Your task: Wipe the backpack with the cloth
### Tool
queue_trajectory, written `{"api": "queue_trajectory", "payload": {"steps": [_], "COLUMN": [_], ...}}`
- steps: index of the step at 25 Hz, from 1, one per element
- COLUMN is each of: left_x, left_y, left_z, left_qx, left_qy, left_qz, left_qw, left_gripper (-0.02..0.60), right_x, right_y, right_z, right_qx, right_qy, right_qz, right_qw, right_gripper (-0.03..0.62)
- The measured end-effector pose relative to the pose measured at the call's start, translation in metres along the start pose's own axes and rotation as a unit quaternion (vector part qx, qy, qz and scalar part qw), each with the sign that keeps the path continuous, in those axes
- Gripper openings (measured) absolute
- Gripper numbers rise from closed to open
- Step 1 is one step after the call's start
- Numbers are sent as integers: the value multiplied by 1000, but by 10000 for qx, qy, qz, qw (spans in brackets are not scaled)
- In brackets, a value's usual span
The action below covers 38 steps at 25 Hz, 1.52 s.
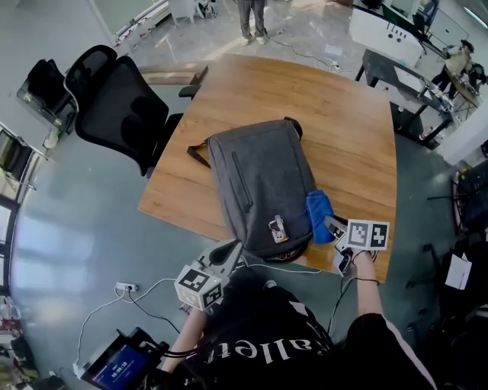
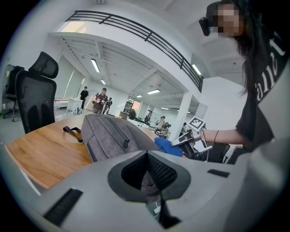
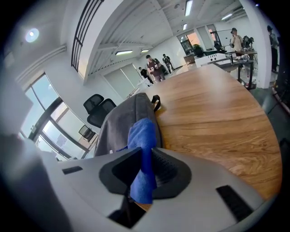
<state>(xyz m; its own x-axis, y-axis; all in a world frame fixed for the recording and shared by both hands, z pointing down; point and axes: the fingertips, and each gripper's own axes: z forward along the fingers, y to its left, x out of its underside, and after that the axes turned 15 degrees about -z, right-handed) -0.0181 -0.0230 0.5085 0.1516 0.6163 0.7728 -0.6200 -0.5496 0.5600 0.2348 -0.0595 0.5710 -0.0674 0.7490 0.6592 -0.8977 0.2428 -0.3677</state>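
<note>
**Blue cloth on the side of the grey backpack**

A grey backpack [image 1: 263,183] lies flat on a wooden worktop [image 1: 343,129], in the middle of the head view. Its top handle points to the far edge. Its bottom end is at the near edge, close to the person holding the claws. A dark strap [image 1: 197,152] sticks out from its upper left side and rests on the wood.

The right claw [image 1: 329,226] is at the lower right of the backpack. Its jaws are pinched on a blue cloth [image 1: 319,215]. In the right gripper view the cloth [image 3: 141,136] runs up between the two dark pads and folds over onto the backpack's [image 3: 124,118] side. The cloth touches the bag near its lower right corner.

The left claw [image 1: 231,250] is at the lower left corner of the backpack, at the edge of the worktop. In the left gripper view its jaws [image 2: 147,156] are nearly together, with grey bag cloth pinched between the pads. That view also shows the bag [image 2: 108,133] with a zip pull [image 2: 125,142] on its front. The blue cloth [image 2: 166,146] and the other claw [image 2: 183,141] are behind it.

A black office chair [image 1: 114,99] stands at the upper left, beside the worktop. A white power strip [image 1: 124,288] lies on the floor at the lower left. Another person [image 1: 252,19] stands at the top of the frame, well away from the worktop.
</note>
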Motion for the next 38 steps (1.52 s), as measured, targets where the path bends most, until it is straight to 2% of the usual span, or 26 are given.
{"api": "queue_trajectory", "payload": {"steps": [4,8,13,17,20,25,31,38], "left_x": [-2,-8,-16,-21,-27,-27,-31,-41], "left_y": [6,13,19,30,42,53,50,39], "left_z": [1,1,2,0,-3,-1,2,4], "left_qx": [-28,-85,-124,-176,-251,-177,-156,-51], "left_qy": [7,-18,-81,-136,-195,-345,-375,-267], "left_qz": [-9,-38,-61,-80,-109,-100,-100,-80], "left_qw": [10000,10000,9999,9997,9994,9992,9991,9996], "left_gripper": [2,2,2,2,2,2,2,2], "right_x": [2,-15,-59,-85,-91,-86,-81,-85], "right_y": [-16,7,73,145,194,237,220,158], "right_z": [-6,-8,1,28,60,97,106,79], "right_qx": [155,-47,-640,-1305,-1759,-2103,-1988,-1405], "right_qy": [-8,-69,-466,-667,-600,-262,-88,-214], "right_qz": [119,-42,-467,-760,-865,-1040,-1050,-666], "right_qw": [9998,10000,9958,9863,9788,9717,9744,9876], "right_gripper": [74,74,74,74,74,74,74,74]}}
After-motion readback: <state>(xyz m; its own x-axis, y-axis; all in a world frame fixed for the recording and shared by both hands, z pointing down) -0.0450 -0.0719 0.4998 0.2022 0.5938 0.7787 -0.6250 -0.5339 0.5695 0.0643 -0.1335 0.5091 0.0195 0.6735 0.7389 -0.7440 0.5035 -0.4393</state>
